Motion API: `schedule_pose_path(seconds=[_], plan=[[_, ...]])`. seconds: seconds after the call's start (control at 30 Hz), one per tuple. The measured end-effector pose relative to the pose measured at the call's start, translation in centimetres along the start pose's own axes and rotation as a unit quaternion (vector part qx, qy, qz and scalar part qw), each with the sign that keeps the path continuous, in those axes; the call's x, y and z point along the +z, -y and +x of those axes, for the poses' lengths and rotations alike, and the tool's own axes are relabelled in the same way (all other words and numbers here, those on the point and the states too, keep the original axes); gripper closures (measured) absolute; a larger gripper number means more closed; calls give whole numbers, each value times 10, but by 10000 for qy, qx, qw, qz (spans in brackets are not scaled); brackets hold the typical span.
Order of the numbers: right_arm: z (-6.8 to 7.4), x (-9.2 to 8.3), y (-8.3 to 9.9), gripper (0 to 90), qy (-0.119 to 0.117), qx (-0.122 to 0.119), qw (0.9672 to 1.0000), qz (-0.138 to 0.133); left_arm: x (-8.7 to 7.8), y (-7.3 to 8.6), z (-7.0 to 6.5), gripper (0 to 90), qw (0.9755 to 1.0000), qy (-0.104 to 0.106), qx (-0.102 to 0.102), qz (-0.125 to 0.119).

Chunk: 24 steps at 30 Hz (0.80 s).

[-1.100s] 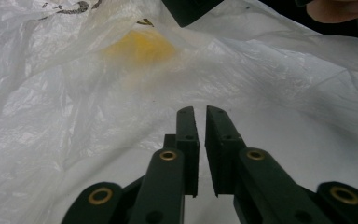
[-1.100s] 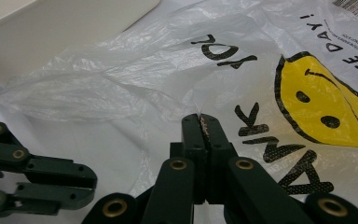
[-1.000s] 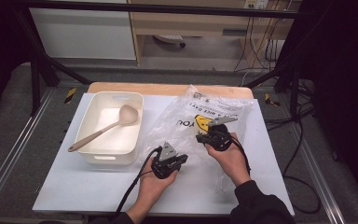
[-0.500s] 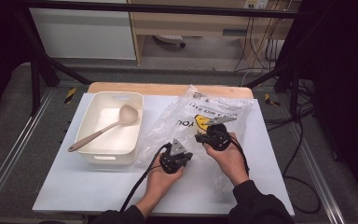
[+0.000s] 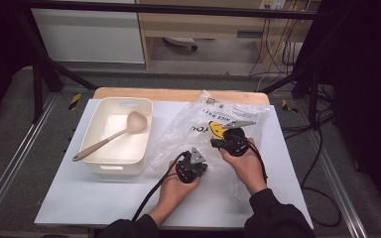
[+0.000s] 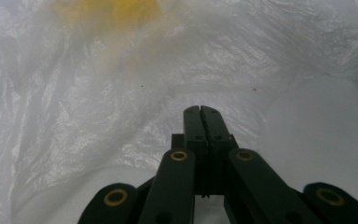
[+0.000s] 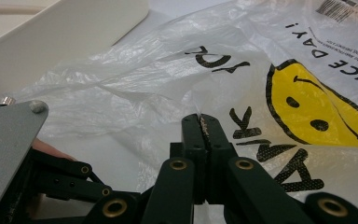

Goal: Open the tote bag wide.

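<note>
Right gripper: fingers clenched, with a thin fold of the bag pinched between the tips; in the right gripper view the film rises to a peak right at the finger line. No change there against the earlier frames, same spot on the bag near the yellow smiley.

Left gripper: fingers clenched too. Film lies all around the tips in the left gripper view, but a pinch can't be confirmed; tips look pressed together with plastic under or just ahead of them.

What changed: in the high view the left gripper has slid across the counter toward the right one since a second ago, from beside the bag's near edge to on top of it. The two now sit close together, the left's grey plate visible just beside the right's fingers.

Likely meaning: the left is coming in for a second hold next to the right's, to pull the layers apart and open the bag. Bag lies flat and crumpled, right of the tub, ladle untouched inside it. Opening not yet done.
</note>
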State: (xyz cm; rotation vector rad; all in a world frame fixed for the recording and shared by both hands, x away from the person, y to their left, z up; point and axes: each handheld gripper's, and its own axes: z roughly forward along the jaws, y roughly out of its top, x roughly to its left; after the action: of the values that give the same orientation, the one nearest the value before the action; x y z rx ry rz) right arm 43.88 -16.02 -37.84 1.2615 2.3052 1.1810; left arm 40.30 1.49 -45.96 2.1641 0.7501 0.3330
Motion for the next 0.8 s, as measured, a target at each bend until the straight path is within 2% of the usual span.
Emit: schedule_pose_path(seconds=[0.1, 0.33, 0.43, 0.8], plan=[[0, 0, -3, 900, 7, -34, 10000, -31, 0, 0, -2, 900, 10000, -20, 63, 10], [-2, -1, -14, 900, 54, -50, 9999, -71, -1, 1, -1, 900, 9999, 104, -19, 21], [-4, 0, -18, 900, 79, -54, 9999, -118, -2, 1, 0, 900, 9999, 149, 5, 47], [-23, 4, -31, 900, 220, 110, 9995, -187, -4, 2, 3, 900, 9996, 267, 42, 82]])
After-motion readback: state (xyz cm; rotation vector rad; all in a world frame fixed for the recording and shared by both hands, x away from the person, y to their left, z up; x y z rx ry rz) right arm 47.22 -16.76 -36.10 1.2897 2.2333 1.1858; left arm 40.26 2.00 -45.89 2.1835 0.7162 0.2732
